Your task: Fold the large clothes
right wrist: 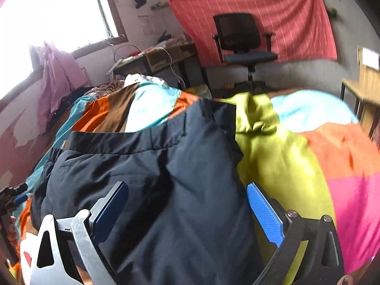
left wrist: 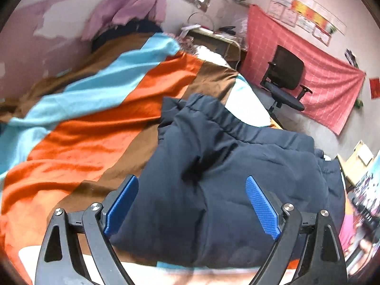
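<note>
Bedding in orange, brown, sky-blue, lime and pink patches (left wrist: 78, 147) covers a bed. Nearest, the left gripper (left wrist: 192, 201) and right gripper (right wrist: 187, 211) are seen with jaws spread wide, gripping nothing. Folded at 12 o'clock beyond both lies a dark navy padded jacket (left wrist: 225, 173). Farther, at 1 o'clock, a black office chair (left wrist: 285, 80) is seen.

A lived-in bedroom in a home. A bed (left wrist: 71, 147) takes up most of the view, spread with a cover of orange, brown and pale blue patches. A window (right wrist: 47, 19) has a pink curtain (left wrist: 133, 2) beside it. By the far wall stand a cluttered bench (right wrist: 161, 57), a black office chair (right wrist: 242, 40) and a hung red cloth (left wrist: 308, 78); the papers (left wrist: 306, 14) above look like posters, too blurred to read.
</note>
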### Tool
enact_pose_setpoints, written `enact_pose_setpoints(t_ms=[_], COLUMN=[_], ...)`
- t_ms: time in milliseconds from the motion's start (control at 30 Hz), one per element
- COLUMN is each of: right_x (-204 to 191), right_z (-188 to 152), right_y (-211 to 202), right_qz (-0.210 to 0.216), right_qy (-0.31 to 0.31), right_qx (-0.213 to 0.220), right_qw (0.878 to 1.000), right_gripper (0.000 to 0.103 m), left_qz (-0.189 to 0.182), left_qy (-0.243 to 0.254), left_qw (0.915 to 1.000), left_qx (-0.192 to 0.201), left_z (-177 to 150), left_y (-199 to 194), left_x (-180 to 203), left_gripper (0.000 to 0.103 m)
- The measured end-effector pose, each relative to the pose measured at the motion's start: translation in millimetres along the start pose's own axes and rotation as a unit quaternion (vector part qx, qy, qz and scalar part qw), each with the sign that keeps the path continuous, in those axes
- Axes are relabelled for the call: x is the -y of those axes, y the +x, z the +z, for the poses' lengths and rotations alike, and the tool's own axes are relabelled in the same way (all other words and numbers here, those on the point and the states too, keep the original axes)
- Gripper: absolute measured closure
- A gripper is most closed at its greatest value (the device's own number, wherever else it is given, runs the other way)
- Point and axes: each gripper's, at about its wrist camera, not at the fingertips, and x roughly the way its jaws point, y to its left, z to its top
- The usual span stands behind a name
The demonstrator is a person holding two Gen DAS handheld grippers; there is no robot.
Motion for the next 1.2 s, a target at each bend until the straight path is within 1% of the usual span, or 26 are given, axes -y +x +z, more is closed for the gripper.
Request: enact_pose_setpoints(t_ms=[167, 300, 467, 767, 900, 1067, 1200], right_x=[-22, -39, -56, -76, -84, -95, -101], right_z=[-4, -9, -16, -29, -37, -49, -59], right_y=[-27, -51, -79, -120, -136, -151, -163], right_qz=[-0.008, -0.014, -0.012, -0.002, 0.003, 0.001, 0.005], right_qy=[-0.038, -0.066, -0.082, -0.089, -0.087, -0.096, -0.094], right_qx=[0.032, 0.057, 0.085, 0.112, 0.12, 0.126, 0.13], right_qw=[0.999, 0.996, 0.993, 0.99, 0.989, 0.987, 0.987], right_gripper=[0.0, 0.0, 0.0, 0.0, 0.0, 0.0, 0.0], left_qz=[0.007, 0.003, 0.001, -0.002, -0.004, -0.008, -0.005], left_qy=[0.042, 0.061, 0.075, 0.091, 0.094, 0.083, 0.087], left_qw=[0.9987, 0.997, 0.9947, 0.9905, 0.9902, 0.9911, 0.9905], left_qx=[0.029, 0.048, 0.07, 0.103, 0.104, 0.104, 0.107], left_z=[-14, -22, -29, -41, -50, -61, -69], left_y=[-19, -35, -53, -86, -97, -109, -120], left_x=[30, 45, 58, 66, 65, 59, 56], left_gripper=[0.014, 0.012, 0.009, 0.008, 0.008, 0.007, 0.007])
